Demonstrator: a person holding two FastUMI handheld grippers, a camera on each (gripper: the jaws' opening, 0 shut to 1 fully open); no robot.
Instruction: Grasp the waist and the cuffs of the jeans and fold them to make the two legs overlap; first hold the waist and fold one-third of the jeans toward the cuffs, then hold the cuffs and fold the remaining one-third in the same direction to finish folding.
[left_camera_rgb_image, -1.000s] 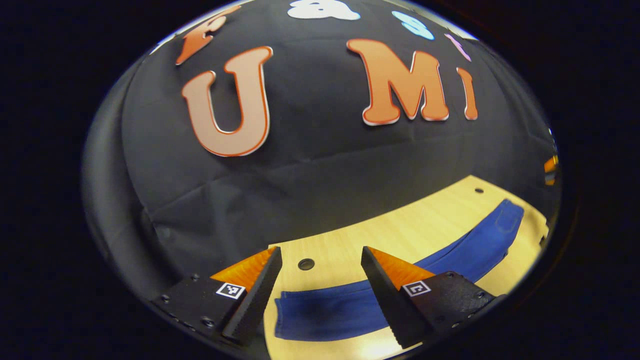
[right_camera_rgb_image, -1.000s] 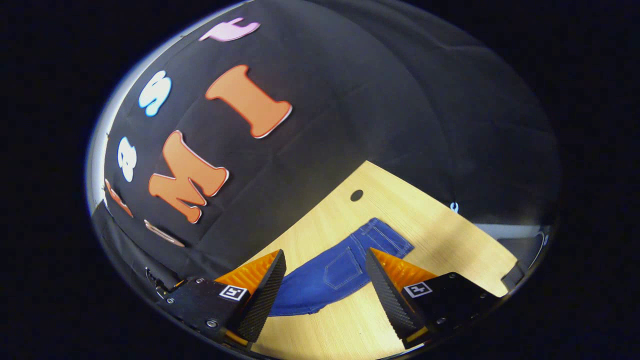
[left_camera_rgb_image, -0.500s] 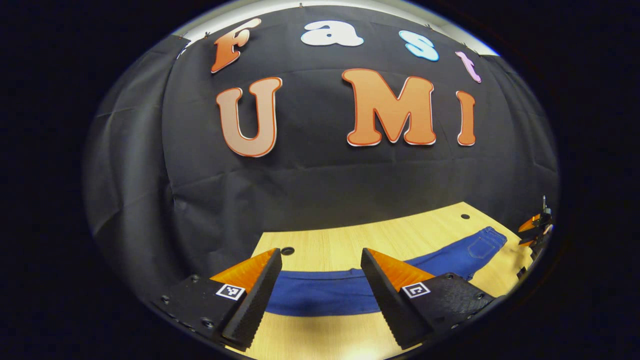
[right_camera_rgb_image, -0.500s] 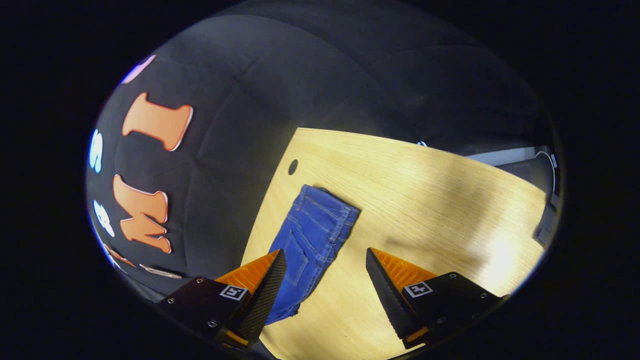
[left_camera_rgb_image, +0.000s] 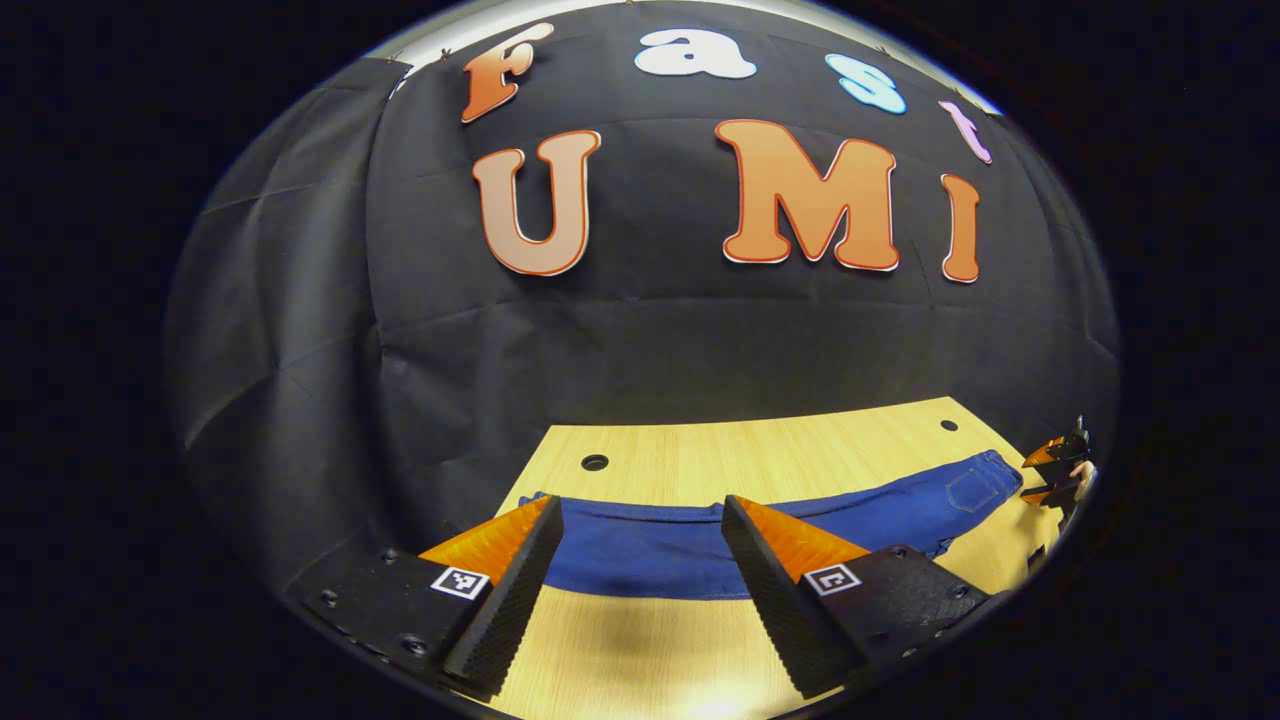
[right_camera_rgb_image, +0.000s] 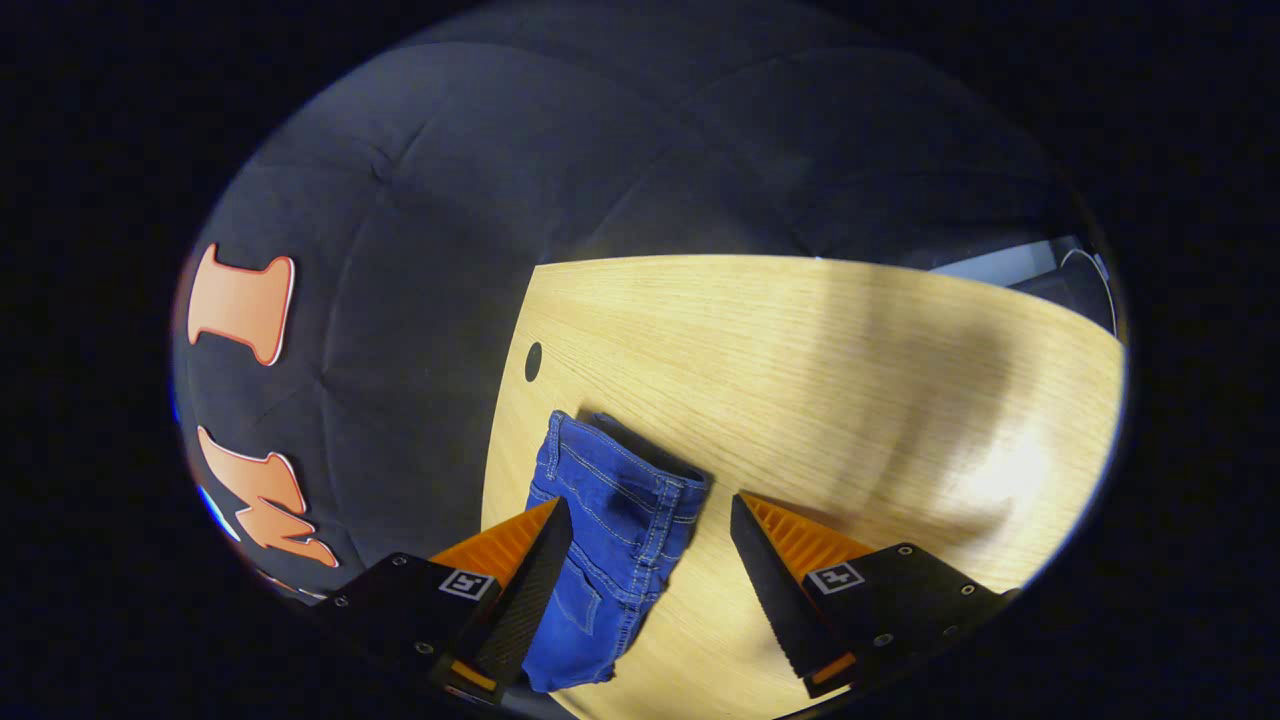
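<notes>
Blue jeans (left_camera_rgb_image: 700, 545) lie flat in a long strip across the wooden table (left_camera_rgb_image: 760, 465), the two legs overlapped. In the left gripper view the cuff end reaches left behind my left gripper (left_camera_rgb_image: 640, 545), which stands open above the leg part. The waist end with its back pocket (left_camera_rgb_image: 975, 485) lies far right, where the right gripper's fingers (left_camera_rgb_image: 1050, 470) show. In the right gripper view the waist (right_camera_rgb_image: 620, 470) lies just ahead of my open right gripper (right_camera_rgb_image: 650, 550), between and beyond its fingertips, nothing held.
Black cloth walls stand close behind the table. Round holes (left_camera_rgb_image: 595, 462) (right_camera_rgb_image: 533, 361) mark the tabletop near its back corners. Bare wood (right_camera_rgb_image: 850, 380) stretches right of the waist in the right gripper view. A pale edge (right_camera_rgb_image: 1010, 265) shows beyond the table.
Both grippers swung round and came nearer the jeans: the left now faces the leg squarely, and the right has turned so that the waist sits between its open fingers.
</notes>
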